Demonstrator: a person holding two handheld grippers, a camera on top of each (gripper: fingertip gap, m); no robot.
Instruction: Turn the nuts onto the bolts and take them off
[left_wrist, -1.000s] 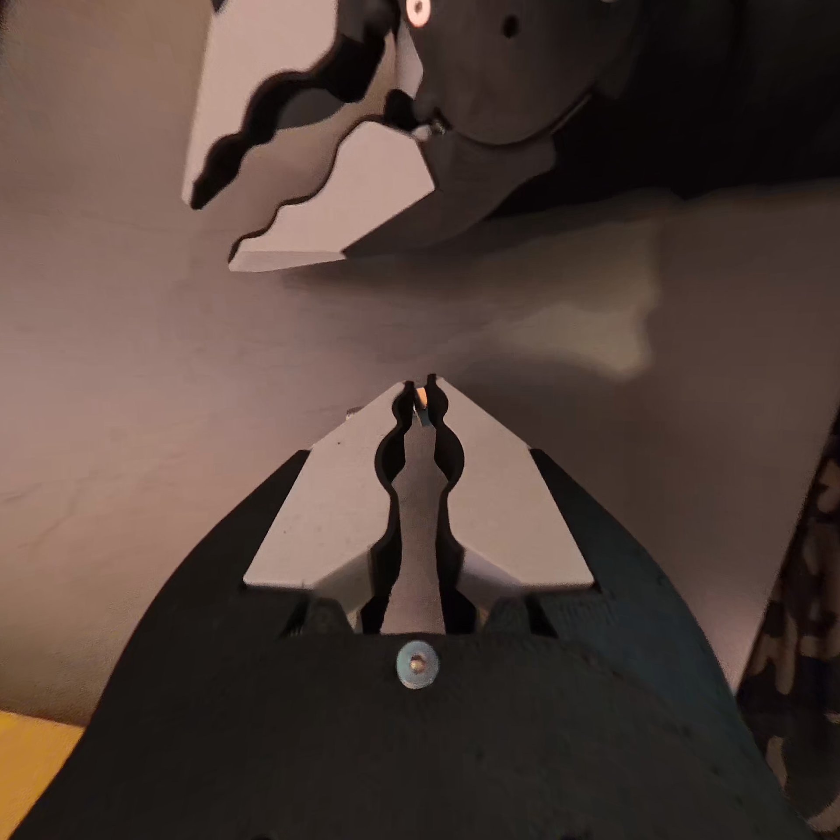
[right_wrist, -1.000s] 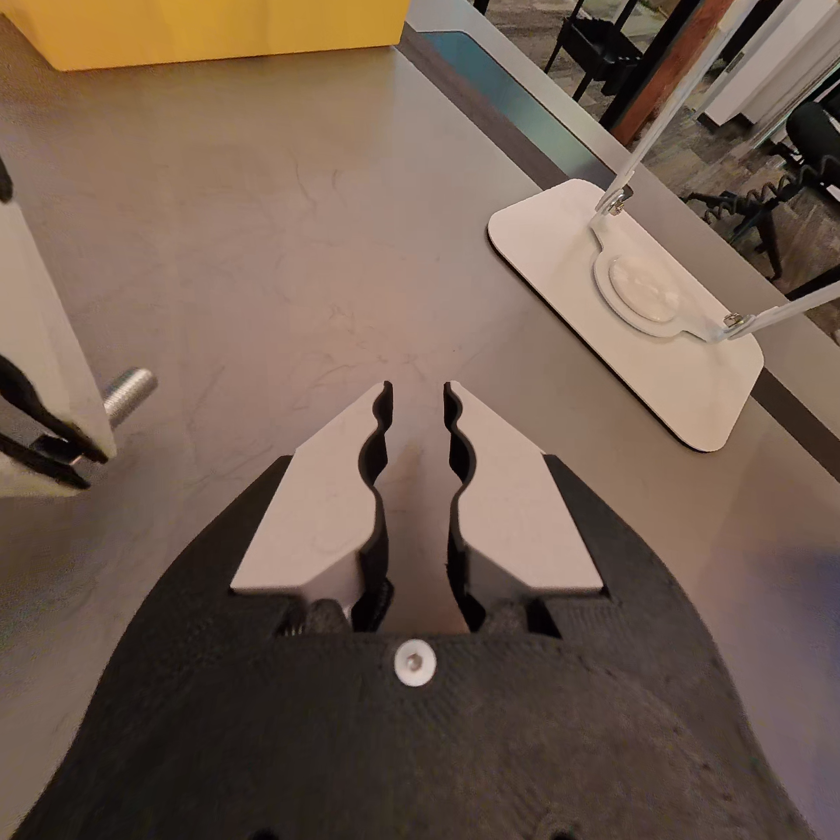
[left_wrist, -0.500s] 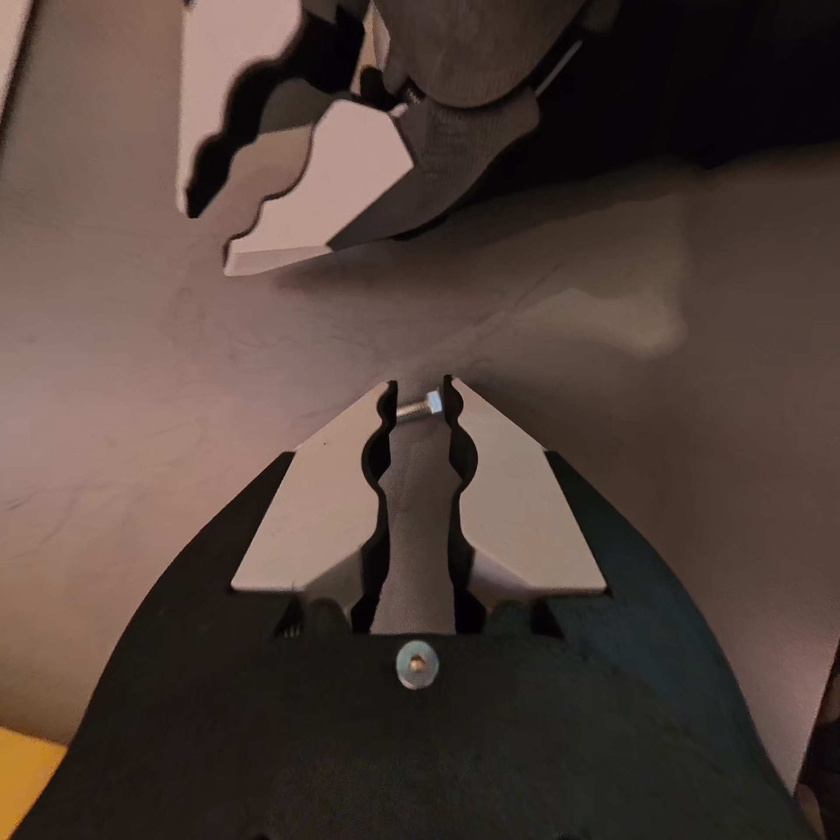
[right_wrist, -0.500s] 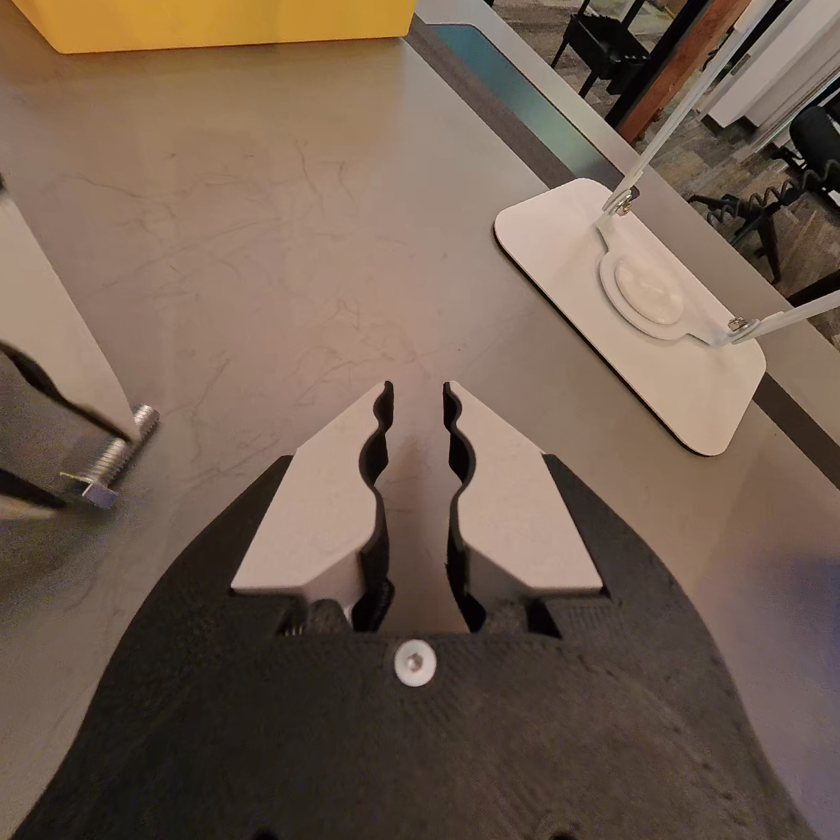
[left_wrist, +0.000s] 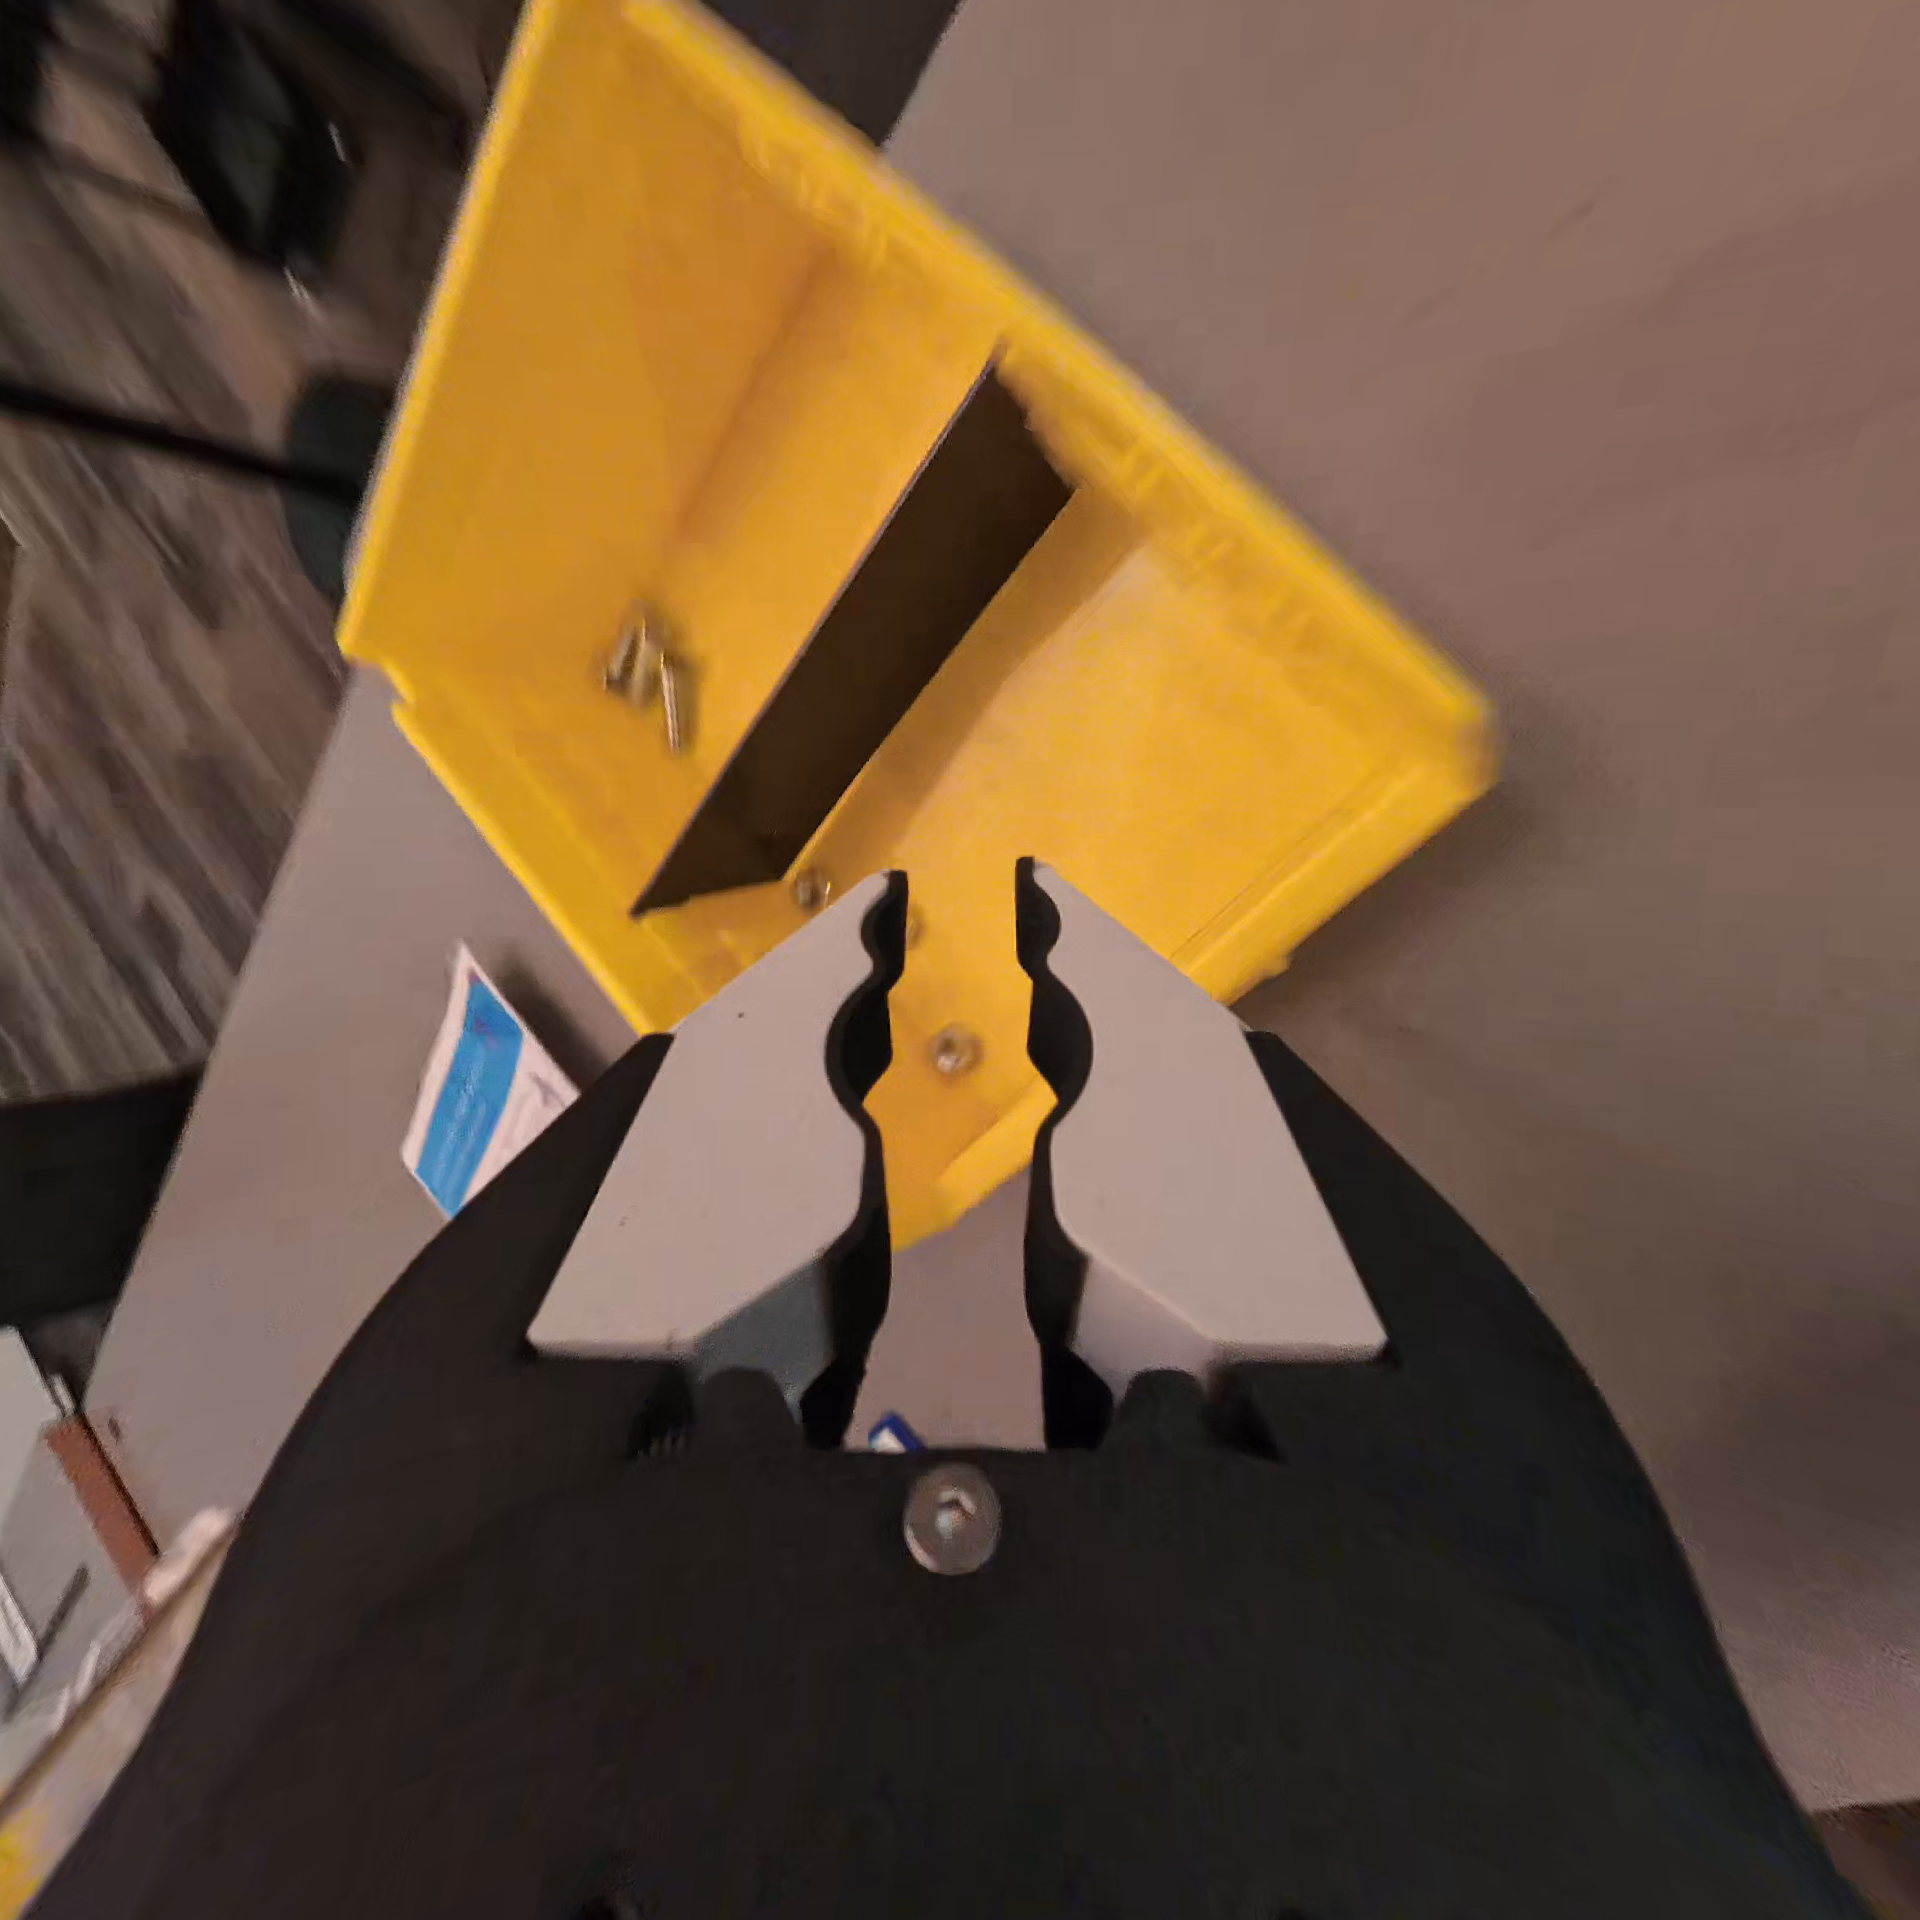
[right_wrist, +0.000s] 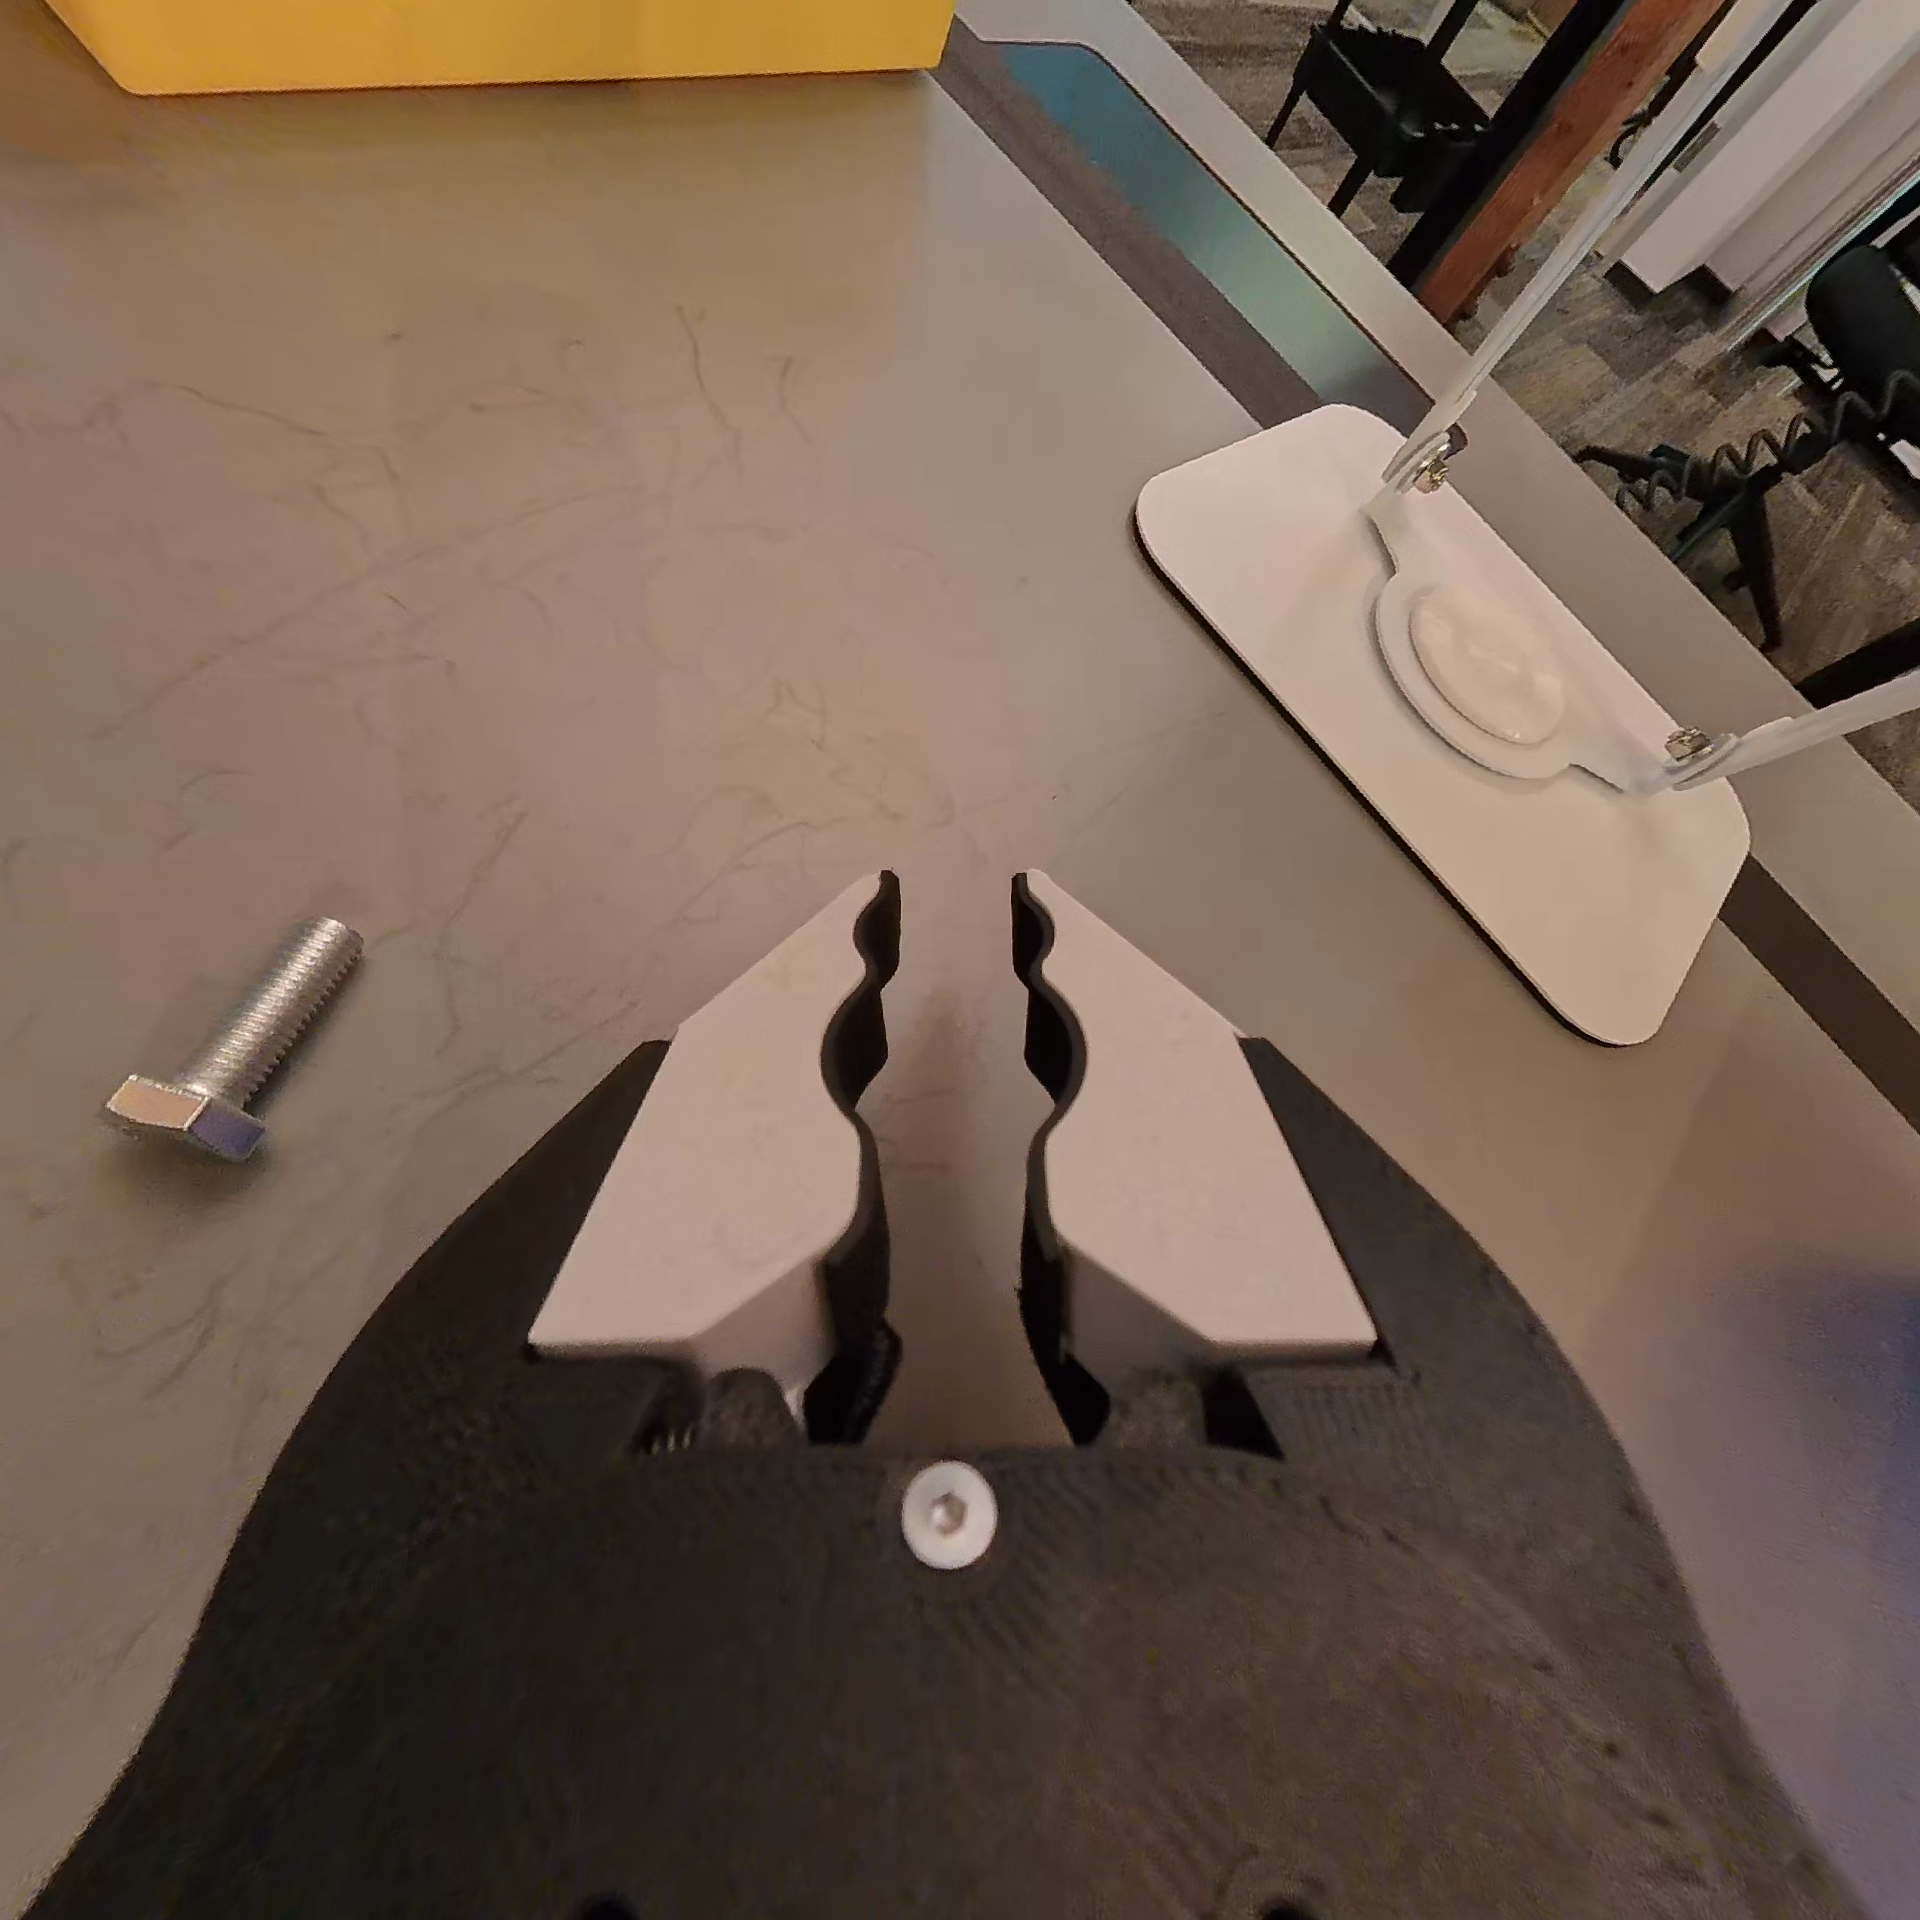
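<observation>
My left gripper is open and empty, hovering above a yellow bin that a dark divider splits in two. A nut lies on the bin floor below my fingers, and another nut lies near the divider's end. Bolts lie in the far compartment. My right gripper is open and empty above the grey table. A silver bolt with a square head lies on the table to its left.
A white stand base with thin metal arms sits at the table's right edge. The yellow bin's wall shows at the top of the right wrist view. A blue and white card lies beside the bin. Across from one pair of fingers to the other is roughly 35 centimeters. The silver bolt lies some 10 centimeters from my right tips, 30 centimeters from my left tips.
My left gripper opened and let go of the bolt, which now lies on the table. It then swung away to the yellow bin. My right gripper stayed open and barely moved.
</observation>
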